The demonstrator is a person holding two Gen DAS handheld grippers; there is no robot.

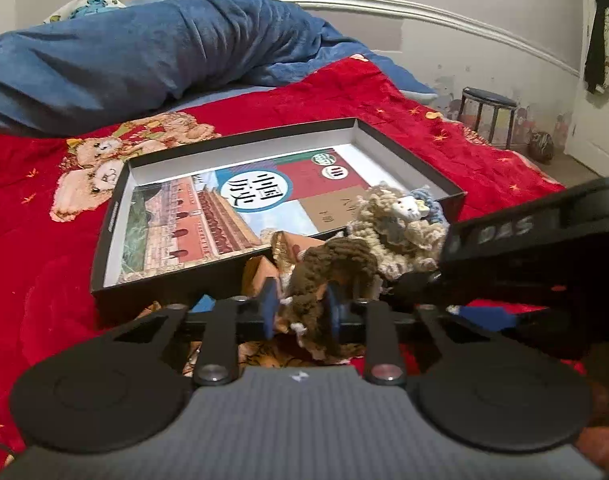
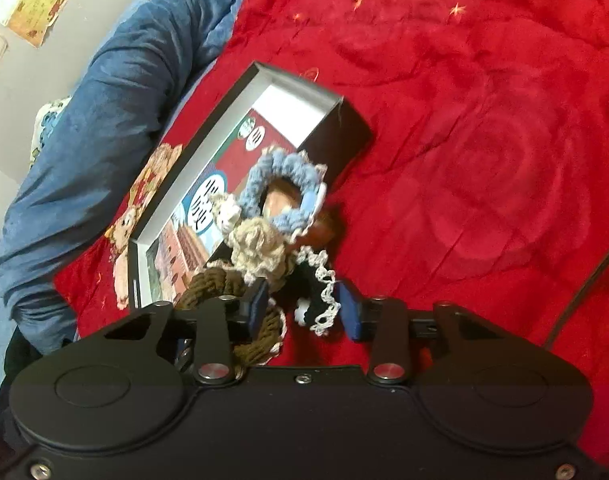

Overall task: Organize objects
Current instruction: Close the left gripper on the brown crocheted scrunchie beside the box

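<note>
A black shallow box [image 1: 116, 216] holding a picture book [image 1: 208, 216] lies on the red bedspread. Several crocheted scrunchies pile at its near right corner. My left gripper [image 1: 300, 308] is shut on a brown scrunchie [image 1: 332, 268]; a beige one [image 1: 396, 224] lies beyond it. In the right wrist view the box [image 2: 224, 120] is at left. My right gripper [image 2: 304, 308] is open around a black scrunchie with white lace edge [image 2: 316, 292]. A blue scrunchie [image 2: 280, 184], a beige one [image 2: 260, 248] and the brown one [image 2: 220, 280] lie beyond.
A rolled blue blanket [image 1: 144, 48] lies along the bed's far side. A dark stool [image 1: 488, 112] stands by the wall. The right gripper's body [image 1: 536, 248] crosses the right of the left wrist view. The red bedspread [image 2: 484, 140] stretches to the right.
</note>
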